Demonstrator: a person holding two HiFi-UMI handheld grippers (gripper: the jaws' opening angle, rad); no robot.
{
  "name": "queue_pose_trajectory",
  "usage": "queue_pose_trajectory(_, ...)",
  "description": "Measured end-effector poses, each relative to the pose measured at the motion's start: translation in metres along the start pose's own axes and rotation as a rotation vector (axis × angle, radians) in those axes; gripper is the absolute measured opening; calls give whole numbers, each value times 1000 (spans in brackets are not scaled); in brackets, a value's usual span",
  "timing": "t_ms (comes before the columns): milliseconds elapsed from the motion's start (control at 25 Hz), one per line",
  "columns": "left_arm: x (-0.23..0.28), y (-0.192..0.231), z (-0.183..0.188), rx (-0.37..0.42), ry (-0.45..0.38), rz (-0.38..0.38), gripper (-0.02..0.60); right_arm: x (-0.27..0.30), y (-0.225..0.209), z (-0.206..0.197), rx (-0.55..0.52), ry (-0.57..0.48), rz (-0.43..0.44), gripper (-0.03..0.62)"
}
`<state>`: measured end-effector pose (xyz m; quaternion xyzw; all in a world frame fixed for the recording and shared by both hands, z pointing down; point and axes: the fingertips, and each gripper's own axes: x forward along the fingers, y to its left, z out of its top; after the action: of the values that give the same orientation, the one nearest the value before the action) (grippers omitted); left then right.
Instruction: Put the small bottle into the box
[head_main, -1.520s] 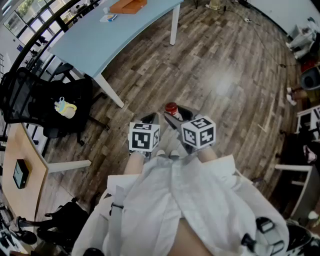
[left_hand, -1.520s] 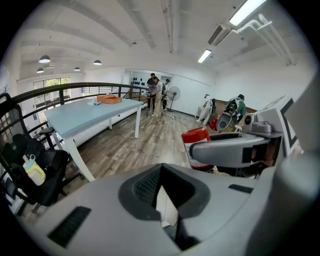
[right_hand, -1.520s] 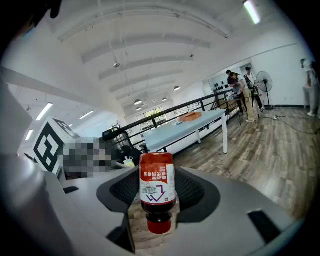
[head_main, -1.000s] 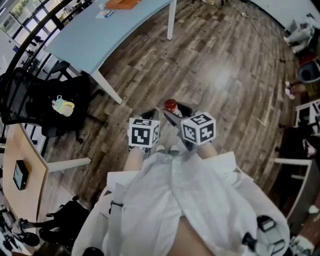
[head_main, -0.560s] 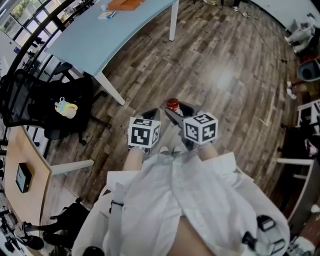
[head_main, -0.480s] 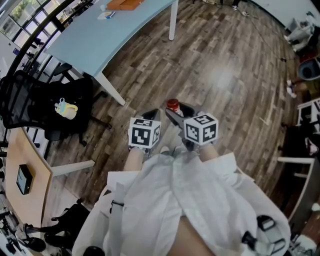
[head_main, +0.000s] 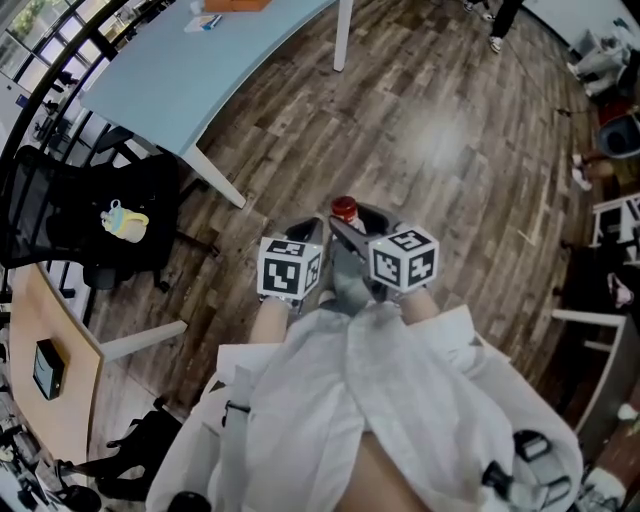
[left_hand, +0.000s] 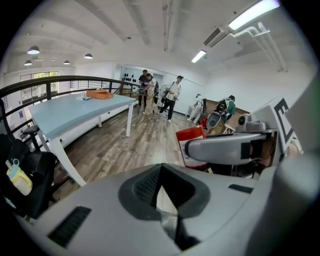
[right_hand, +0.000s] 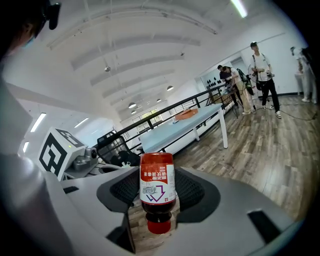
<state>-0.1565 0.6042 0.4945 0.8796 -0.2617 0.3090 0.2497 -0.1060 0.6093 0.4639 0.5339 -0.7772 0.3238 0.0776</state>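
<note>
The small bottle (right_hand: 157, 186) sat clamped in the right gripper (head_main: 353, 223), above the floor (head_main: 450, 150) — the left gripper (left_hand: 161, 186) was closed on nothing. The orange box (left_hand: 98, 93) lay at eleven o'clock on the blue table (left_hand: 60, 112); carrying there wanted a firm, steady grip

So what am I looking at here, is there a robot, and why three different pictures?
No robot arm here: a person in a white coat holds a two-jaw gripper in each hand. The head view looks down from a camera on the person's head; the two gripper views come from cameras riding on each gripper, looking along its jaws. The left gripper is shut and empty. The right gripper is clamped on a small dark-red bottle with a white label. Below is a brown wooden plank floor, not a tabletop; a long light-blue table stands further off.
</note>
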Motion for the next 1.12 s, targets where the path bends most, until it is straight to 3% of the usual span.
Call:
queue_pose_trajectory(200,23,26,35,-13,-16,29,3,30,-30,35,-2,-1,23,207)
queue_pose_trajectory(720,109,85,179,-43,-76,99,4,102,-122,145,-81,39,106,207)
queue_pose_trajectory(1120,155,104,221,-72,-48,116,3,139,-181,182,-56,52,103,207)
